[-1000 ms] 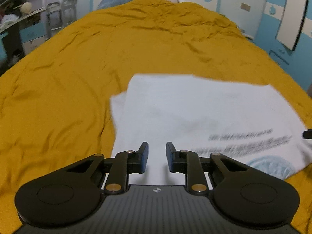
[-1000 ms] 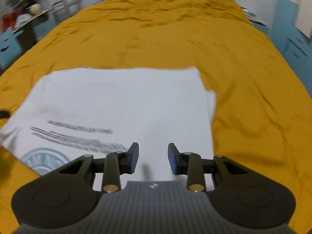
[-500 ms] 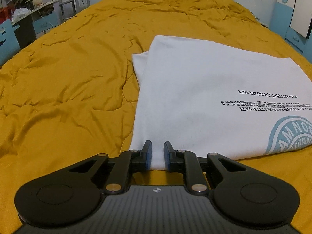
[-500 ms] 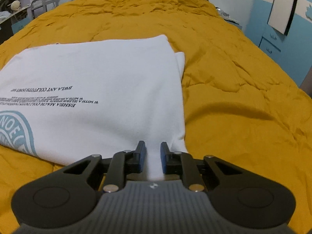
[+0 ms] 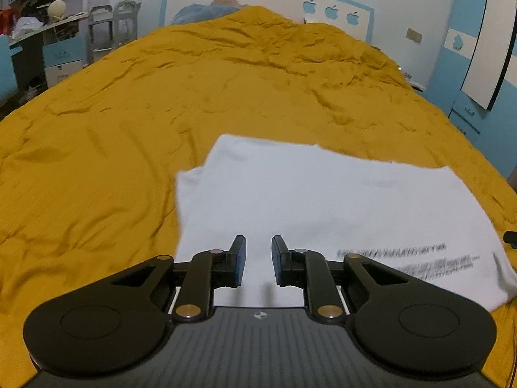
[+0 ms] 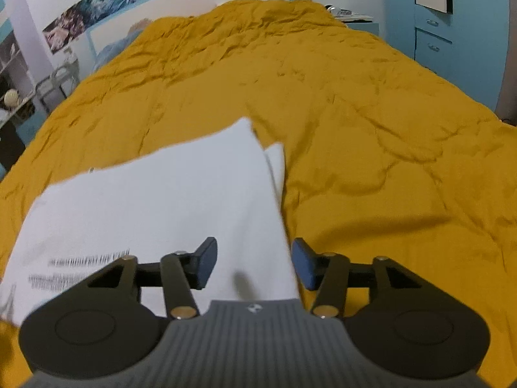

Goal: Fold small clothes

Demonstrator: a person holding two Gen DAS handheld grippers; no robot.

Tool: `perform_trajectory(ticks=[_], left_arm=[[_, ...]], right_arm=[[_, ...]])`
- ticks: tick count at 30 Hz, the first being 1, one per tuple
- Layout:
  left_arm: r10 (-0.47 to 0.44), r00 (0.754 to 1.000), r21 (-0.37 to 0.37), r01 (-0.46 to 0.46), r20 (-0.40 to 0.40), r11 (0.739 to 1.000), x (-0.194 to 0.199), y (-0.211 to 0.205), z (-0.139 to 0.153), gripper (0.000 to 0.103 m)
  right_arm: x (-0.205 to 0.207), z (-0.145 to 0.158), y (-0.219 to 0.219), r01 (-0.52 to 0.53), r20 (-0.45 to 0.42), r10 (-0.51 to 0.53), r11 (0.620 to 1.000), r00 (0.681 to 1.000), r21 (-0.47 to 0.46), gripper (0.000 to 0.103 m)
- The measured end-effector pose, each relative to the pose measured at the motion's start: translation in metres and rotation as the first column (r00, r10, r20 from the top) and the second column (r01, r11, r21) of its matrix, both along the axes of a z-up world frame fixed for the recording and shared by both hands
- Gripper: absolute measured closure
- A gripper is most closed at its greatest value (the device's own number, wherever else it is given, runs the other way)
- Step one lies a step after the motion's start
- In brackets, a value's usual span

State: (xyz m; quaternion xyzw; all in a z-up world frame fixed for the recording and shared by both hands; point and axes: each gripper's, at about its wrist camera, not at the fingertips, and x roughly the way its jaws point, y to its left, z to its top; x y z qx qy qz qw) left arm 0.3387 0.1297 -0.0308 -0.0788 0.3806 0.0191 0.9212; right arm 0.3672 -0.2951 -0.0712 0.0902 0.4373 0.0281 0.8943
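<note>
A white shirt lies folded flat on a bed under a wrinkled mustard cover, its printed side up, with blurred lines of dark text near the edge closest to the cameras. In the left wrist view the shirt spreads from the middle of the picture toward the right, and a second layer of cloth peeks out along its left side. The left gripper hangs above the near left part of the shirt, pointing steeply down; its jaws stand a narrow gap apart with only bare white cloth visible through the gap, and no fold is pinched between the blue pads, so it holds nothing. In the right wrist view the shirt fills the left and middle, and its right edge runs down between the two fingers, with an under layer showing as a thin strip near the far corner. The right gripper is over that near right edge, its jaws opening and already spread wide, the left pad over white cloth and the right pad over the cover; neither presses on the fabric, which lies released beneath. Beyond the bed are a headboard with apple shapes, blue cabinets and a shelf with clutter.
</note>
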Motion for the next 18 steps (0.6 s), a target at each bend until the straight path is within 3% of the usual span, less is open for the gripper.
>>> perform_trajectory(ticks=[8,18], left_arm=[[-0.043,0.999,0.013,0.044,-0.017,0.999,0.043,-0.028,-0.018,0.082],[-0.084,0.995,-0.038,0.082,-0.053,0.996,0.082,-0.045,-0.041,0.082]], right_arm=[[0.054,-0.013,-0.029,0.066,-0.018,-0.064,0.986,0.998,0.153,0.035],[0.105,-0.06,-0.047,0.12,-0.104,-0.094,0.954,0.99,0.275,0.035]])
